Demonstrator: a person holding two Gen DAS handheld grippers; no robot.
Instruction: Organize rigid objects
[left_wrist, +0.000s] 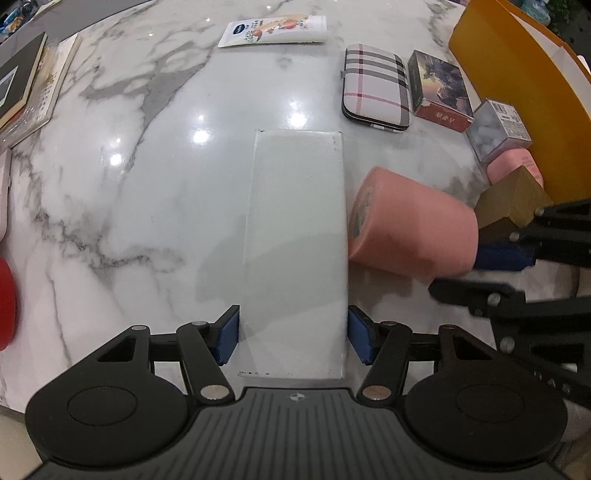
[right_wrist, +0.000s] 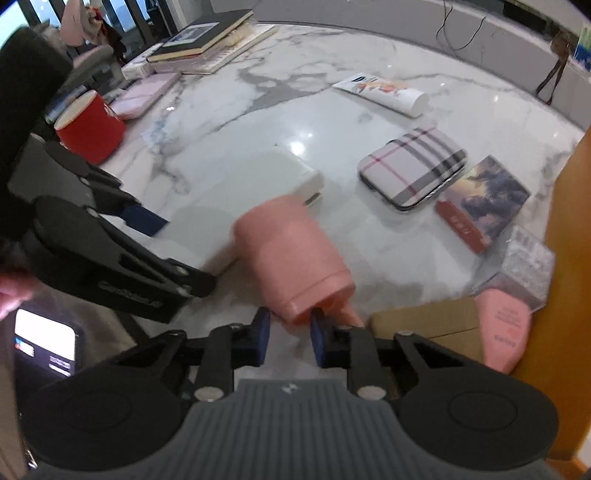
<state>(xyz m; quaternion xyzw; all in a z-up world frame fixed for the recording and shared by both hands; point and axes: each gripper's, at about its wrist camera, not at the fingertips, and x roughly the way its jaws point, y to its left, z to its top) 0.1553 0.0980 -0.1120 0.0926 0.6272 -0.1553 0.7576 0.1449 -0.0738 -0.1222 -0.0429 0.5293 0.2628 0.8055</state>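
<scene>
A: Watching left gripper (left_wrist: 293, 338) pinching the flat white rectangular box (left_wrist: 295, 236) on the marble table (left_wrist: 129, 184); right gripper (right_wrist: 288, 341) nipping the pink cylindrical bottle's (right_wrist: 291, 254) edge.

B: Shallow bite. Bottle could twist loose against the box.

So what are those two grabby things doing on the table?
A person is tidying things on the marble table with two handheld tongs. The left tongs are squeezing a flat white box from both sides. The right tongs are holding a pink bottle by its narrow end, right beside the white box. A plaid case, a picture box and other small boxes sit in a row by an orange bin.
</scene>
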